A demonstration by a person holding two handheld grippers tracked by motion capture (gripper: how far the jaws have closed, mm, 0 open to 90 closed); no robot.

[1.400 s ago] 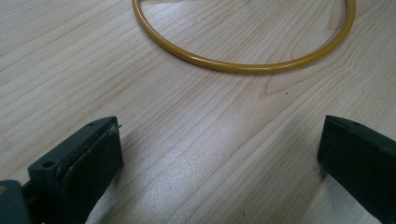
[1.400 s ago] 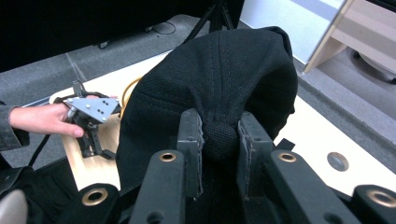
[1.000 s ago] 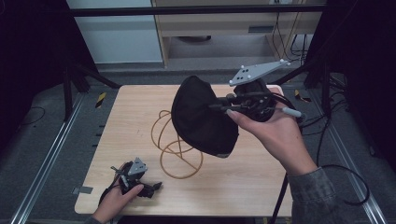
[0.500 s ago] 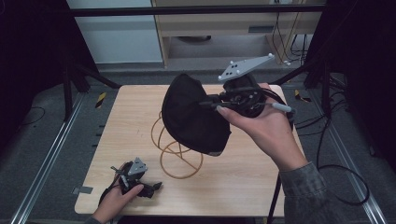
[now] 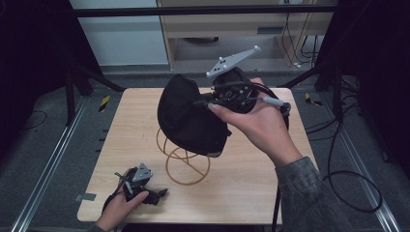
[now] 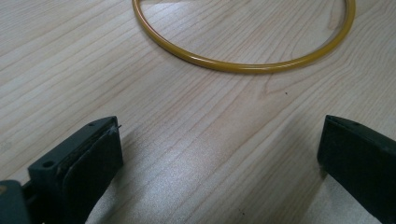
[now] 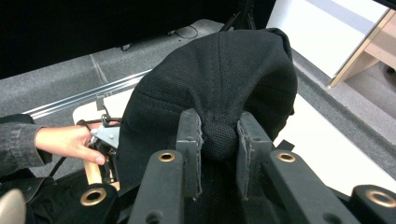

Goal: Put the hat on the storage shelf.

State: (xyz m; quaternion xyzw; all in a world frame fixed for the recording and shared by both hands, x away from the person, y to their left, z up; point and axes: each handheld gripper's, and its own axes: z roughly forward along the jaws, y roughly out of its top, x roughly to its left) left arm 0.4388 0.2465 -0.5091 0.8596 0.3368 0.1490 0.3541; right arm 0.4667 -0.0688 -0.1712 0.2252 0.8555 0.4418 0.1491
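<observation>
Your right claw [image 7: 218,140] is lifted high at 12 o'clock, pinching the black cap [image 5: 191,116]. Your left claw [image 6: 219,154] rests wide open on the desk [image 5: 251,179] at 7 o'clock.

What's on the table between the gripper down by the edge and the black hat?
A yellow wire stand of looped rings sits between the left hand-held gripper and the black cap; the high view shows this.

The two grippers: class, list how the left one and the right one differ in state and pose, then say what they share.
1. The left gripper has its jaws wide apart with nothing between them; the right gripper has its jaws pinched on a fold of the black cap.
2. The left gripper sits low at the table near edge; the right gripper is raised above the table.
Shared: each is held in one hand and has black jaws.
</observation>
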